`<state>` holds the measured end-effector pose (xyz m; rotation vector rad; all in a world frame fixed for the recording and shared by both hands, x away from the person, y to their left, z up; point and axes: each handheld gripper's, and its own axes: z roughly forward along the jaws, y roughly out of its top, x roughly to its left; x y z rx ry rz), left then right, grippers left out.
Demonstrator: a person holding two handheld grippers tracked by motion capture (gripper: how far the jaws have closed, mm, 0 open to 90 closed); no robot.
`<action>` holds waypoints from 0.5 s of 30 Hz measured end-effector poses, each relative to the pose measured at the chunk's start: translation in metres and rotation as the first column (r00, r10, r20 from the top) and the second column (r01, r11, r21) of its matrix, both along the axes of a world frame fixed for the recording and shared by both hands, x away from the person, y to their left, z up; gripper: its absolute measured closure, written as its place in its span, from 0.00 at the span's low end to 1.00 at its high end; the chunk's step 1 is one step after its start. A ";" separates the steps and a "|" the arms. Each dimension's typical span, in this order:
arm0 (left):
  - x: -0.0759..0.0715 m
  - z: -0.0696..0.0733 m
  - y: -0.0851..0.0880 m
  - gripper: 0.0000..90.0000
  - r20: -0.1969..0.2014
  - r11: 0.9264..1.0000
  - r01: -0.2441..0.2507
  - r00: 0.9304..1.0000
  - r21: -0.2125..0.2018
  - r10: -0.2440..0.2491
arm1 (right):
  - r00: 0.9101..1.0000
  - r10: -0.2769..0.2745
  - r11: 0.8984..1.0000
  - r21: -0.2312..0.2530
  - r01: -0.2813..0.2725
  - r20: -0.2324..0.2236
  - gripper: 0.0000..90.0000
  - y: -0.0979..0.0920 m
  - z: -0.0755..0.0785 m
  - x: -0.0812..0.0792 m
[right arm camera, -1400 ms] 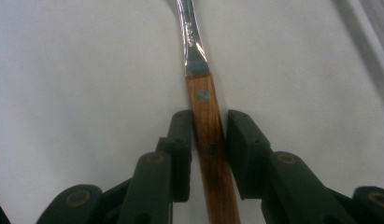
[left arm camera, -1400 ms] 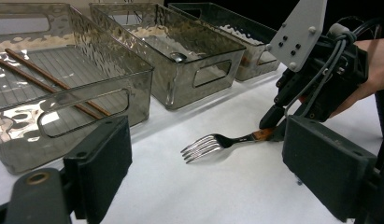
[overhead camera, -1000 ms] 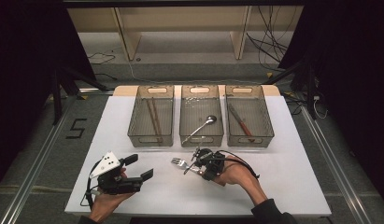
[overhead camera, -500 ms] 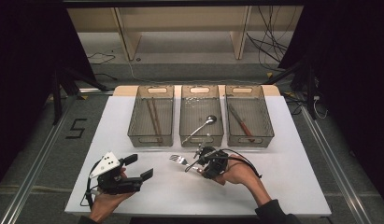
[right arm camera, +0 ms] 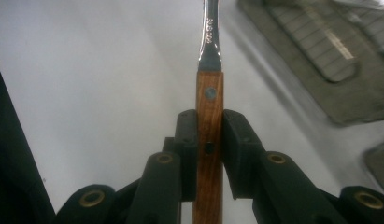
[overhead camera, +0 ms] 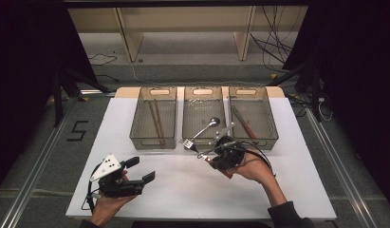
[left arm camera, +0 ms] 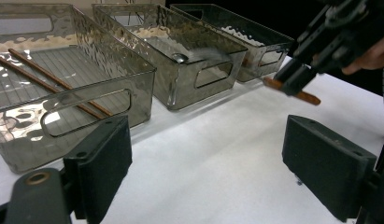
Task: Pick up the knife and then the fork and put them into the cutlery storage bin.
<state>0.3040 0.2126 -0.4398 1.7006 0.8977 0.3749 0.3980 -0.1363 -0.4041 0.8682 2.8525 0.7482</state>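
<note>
Fork (overhead camera: 192, 142) pinched by its wooden handle between the right gripper (right arm camera: 209, 140) fingers above the counter (overhead camera: 183, 190) near the middle bin (overhead camera: 203, 116); left gripper (overhead camera: 135, 173) fingers spread, empty.

There are three see-through bins in a row on one white table (overhead camera: 297, 190): the left bin (overhead camera: 153, 116), the middle bin (overhead camera: 203, 114) and the right bin (overhead camera: 253, 114). Two brown chopsticks (overhead camera: 156, 121) lie in the left bin. One spoon (overhead camera: 208, 126) lies in the middle bin. One wood-handled knife (overhead camera: 244, 124) lies in the right bin. One fork (overhead camera: 195, 146) with a wooden handle is up off the table. There are two grippers, the left gripper (overhead camera: 141, 172) and the right gripper (overhead camera: 212, 156).
</note>
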 end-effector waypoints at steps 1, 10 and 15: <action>0.000 0.000 0.000 0.17 0.001 1.000 0.000 1.000 0.001 0.000 | 1.000 -0.006 1.000 0.015 0.006 0.005 0.86 -0.003 0.003 0.002; 0.000 0.000 0.001 0.17 0.001 1.000 -0.003 1.000 0.001 0.003 | 0.993 -0.105 0.989 0.105 0.100 0.045 0.86 -0.029 0.024 0.017; 0.000 0.000 0.001 0.17 0.000 1.000 -0.004 1.000 -0.002 0.004 | 0.987 -0.154 0.979 0.141 0.145 0.054 0.86 -0.043 0.032 0.026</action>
